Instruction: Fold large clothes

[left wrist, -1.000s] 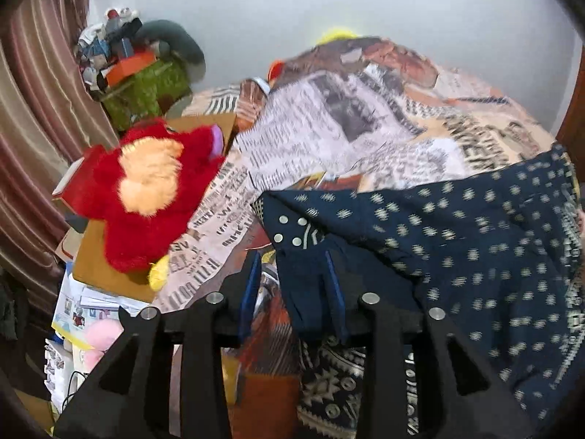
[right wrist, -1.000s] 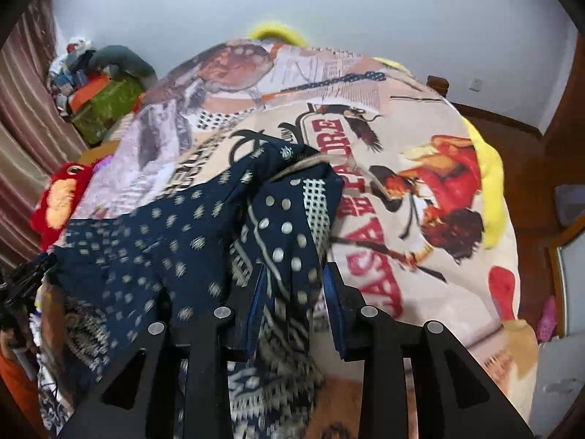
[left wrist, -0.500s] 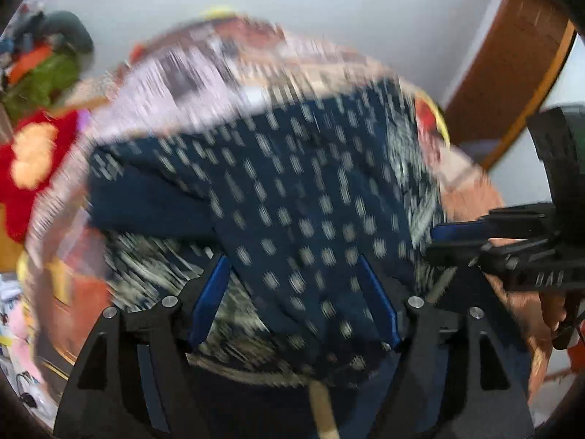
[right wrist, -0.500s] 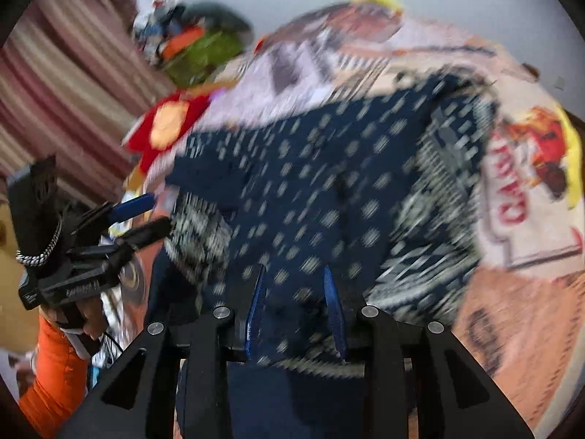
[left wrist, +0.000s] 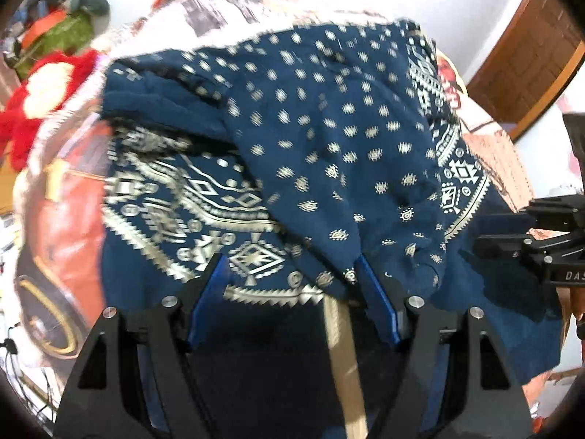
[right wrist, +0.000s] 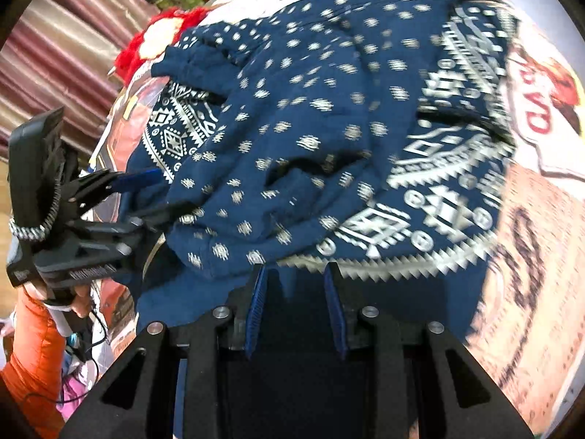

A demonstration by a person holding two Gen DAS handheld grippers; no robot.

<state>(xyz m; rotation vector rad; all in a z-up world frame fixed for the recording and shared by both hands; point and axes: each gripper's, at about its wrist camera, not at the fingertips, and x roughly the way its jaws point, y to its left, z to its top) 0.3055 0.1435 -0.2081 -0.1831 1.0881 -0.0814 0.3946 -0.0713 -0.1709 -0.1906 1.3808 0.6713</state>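
Observation:
A large navy garment (left wrist: 329,117) with small cream motifs and a wide patterned border lies folded over itself on the bed; it also fills the right wrist view (right wrist: 329,109). My left gripper (left wrist: 290,267) is open, its blue pads spread over the near hem, holding nothing. My right gripper (right wrist: 295,278) stands partly open at the near hem, with no cloth seen between its pads. The right gripper also shows at the right edge of the left wrist view (left wrist: 512,234), and the left gripper at the left of the right wrist view (right wrist: 146,190).
The bed has a printed cover (right wrist: 530,219). A red plush toy (left wrist: 33,95) lies at the bed's left side, with a pile of things (left wrist: 62,33) behind it. A striped curtain (right wrist: 55,55) hangs at left. A wooden door (left wrist: 530,55) stands at right.
Both grippers let go of the garment after carrying its far part over toward the near side. The left gripper opened wide. Both now hover at the near hem.

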